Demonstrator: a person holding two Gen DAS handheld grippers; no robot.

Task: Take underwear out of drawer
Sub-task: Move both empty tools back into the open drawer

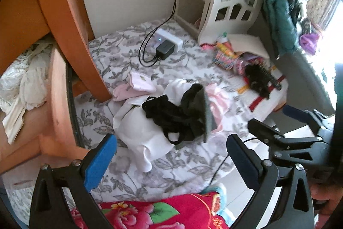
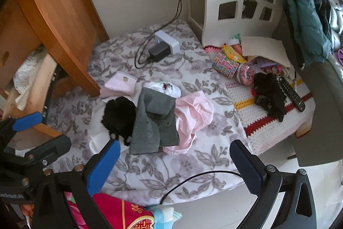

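A wooden drawer (image 1: 57, 100) stands pulled out at the left, with white lacy garments (image 1: 23, 83) inside; in the right wrist view the drawer (image 2: 36, 83) shows at the far left. On the floral bed lies a pile: black underwear (image 1: 169, 115), a grey piece (image 2: 154, 121), white cloth (image 1: 137, 132) and pink cloth (image 2: 193, 115). My left gripper (image 1: 171, 156) is open over the bed just in front of the pile, nothing between its fingers. My right gripper (image 2: 174, 162) is open too, empty, near the bed's front edge.
A wooden nightstand (image 2: 60, 14) overhangs the drawer. A power strip with charger and cables (image 1: 165, 46) lies at the back. Toys, a dark garment and a remote (image 2: 291, 93) sit on a crocheted blanket at right. A red flowered quilt (image 1: 163, 214) lies below.
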